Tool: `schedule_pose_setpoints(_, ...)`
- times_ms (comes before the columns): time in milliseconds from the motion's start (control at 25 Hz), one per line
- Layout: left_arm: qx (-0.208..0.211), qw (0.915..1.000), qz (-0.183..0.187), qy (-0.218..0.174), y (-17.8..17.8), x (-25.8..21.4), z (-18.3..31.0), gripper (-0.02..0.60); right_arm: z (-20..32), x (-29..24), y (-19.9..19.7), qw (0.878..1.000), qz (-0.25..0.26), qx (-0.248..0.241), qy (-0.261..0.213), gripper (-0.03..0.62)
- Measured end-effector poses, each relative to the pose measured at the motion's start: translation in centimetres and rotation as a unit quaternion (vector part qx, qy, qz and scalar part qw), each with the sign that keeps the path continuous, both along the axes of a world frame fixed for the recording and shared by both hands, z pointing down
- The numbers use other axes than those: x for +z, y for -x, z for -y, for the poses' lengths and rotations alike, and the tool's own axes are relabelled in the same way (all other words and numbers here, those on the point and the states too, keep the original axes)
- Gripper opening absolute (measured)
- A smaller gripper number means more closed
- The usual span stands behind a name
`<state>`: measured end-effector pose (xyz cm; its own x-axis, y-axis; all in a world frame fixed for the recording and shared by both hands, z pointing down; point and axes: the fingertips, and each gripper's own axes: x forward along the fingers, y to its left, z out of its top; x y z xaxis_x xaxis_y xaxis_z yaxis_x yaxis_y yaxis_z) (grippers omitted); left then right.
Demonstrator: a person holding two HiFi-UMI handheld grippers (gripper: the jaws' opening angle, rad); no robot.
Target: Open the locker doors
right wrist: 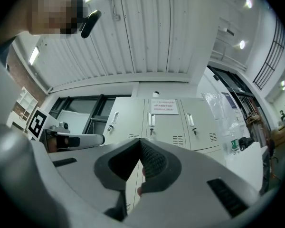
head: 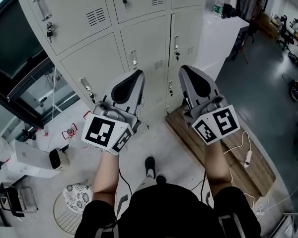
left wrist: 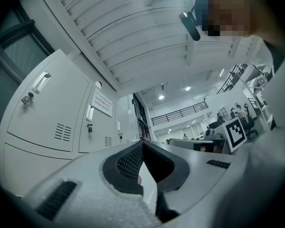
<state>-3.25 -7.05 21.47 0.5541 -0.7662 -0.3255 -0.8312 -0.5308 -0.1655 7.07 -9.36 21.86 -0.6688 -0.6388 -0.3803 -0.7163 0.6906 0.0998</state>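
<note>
A bank of light grey lockers (head: 139,38) stands in front of me, every door I can see closed, each with a metal handle (head: 133,58) and a key below it. My left gripper (head: 135,74) is held out toward the middle column with its jaws together and nothing between them. My right gripper (head: 185,69) points at the neighbouring column near another handle (head: 177,47), also shut and empty. Neither touches a door. In the left gripper view the left gripper (left wrist: 142,142) points up past the lockers (left wrist: 42,113). In the right gripper view the right gripper (right wrist: 140,140) points up at the top doors (right wrist: 164,122).
A wooden board (head: 238,157) lies on the floor at the right with a white cable (head: 246,152) across it. A white cabinet (head: 223,33) bearing a bottle (head: 218,4) adjoins the lockers. At the left are a dark window (head: 15,48), a white box (head: 30,160) and a wire basket (head: 69,205).
</note>
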Motion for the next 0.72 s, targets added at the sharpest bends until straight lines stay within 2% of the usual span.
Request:
schedule_pose_setpoints(280, 0.011, 0.9999, -0.004, -0.011, 2.2, -0.8, 4.7, 0.015, 4.6, -1.5, 1.9, 1.000, -0.001, 0.024, -0.012, 0.003)
schedule_pose_setpoints(720, 0.019, 0.9995, -0.005, -0.025, 6.9, -2.0, 12.3, 0.015, 12.2, -3.9, 7.5, 0.999, -0.016, 0.019, -0.019, 0.004)
